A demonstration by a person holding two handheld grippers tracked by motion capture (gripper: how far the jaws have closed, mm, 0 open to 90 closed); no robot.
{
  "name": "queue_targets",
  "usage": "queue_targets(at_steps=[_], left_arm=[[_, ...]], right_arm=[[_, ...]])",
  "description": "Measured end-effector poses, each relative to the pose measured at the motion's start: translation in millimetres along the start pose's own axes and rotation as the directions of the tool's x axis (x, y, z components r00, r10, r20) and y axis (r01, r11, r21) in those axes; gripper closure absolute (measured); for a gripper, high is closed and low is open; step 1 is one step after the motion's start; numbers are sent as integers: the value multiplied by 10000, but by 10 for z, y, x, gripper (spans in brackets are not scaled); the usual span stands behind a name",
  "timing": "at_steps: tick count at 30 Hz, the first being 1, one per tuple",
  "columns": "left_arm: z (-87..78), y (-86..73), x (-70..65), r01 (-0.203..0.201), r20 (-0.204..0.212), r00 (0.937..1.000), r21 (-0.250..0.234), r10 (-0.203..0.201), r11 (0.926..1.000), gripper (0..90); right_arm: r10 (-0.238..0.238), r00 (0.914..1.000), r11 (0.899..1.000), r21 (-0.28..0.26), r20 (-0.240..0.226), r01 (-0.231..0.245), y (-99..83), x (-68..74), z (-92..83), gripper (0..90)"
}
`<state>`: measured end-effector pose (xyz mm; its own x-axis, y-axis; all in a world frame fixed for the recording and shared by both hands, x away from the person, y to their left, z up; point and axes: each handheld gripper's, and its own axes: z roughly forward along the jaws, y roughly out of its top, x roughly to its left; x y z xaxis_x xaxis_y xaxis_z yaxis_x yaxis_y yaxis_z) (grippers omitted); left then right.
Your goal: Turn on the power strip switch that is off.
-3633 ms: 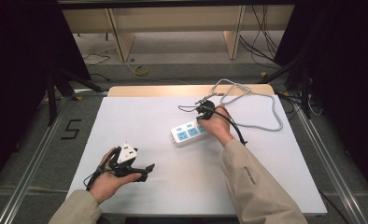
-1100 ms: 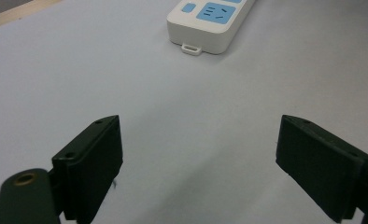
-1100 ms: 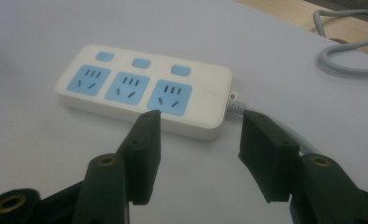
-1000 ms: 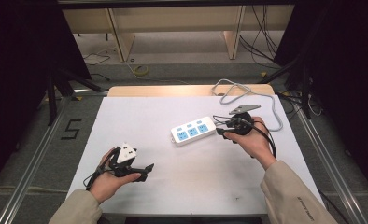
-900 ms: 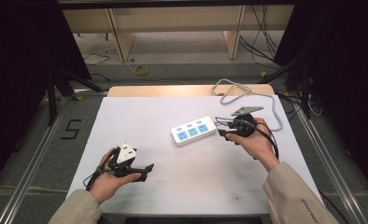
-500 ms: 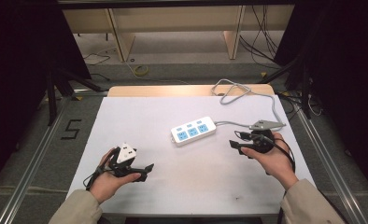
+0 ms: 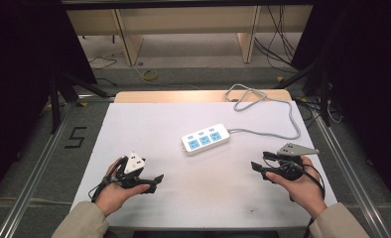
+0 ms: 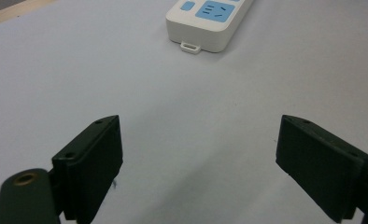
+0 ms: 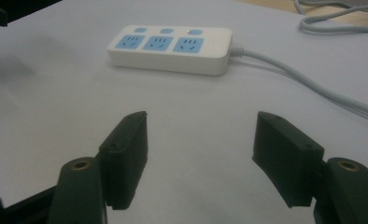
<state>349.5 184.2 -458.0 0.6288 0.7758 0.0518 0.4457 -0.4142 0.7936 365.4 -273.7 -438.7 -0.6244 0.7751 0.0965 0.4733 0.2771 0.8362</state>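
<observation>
White power strip [image 8: 210, 22] cropped at frame top, left tongs [image 8: 198, 163] spread, empty

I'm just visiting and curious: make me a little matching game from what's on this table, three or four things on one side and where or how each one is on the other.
Things:
1. power strip
2. grey cord
3. left gripper
4. right gripper

Descriptions:
A. open, near the table's right front
B. loops at the far edge
C. middle of the table, three blue sockets
D. open, near the table's left front

Pairs: 1-C, 2-B, 3-D, 4-A
</observation>
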Motion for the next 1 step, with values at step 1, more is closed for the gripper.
queue_targets(at_steps=[1], left_arm=[[1, 1, -1, 15, 27, 10000, -4, -15, 10000, 143]], right_arm=[[10, 10000, 10000, 1, 14, -10, -4, -3, -5, 355]])
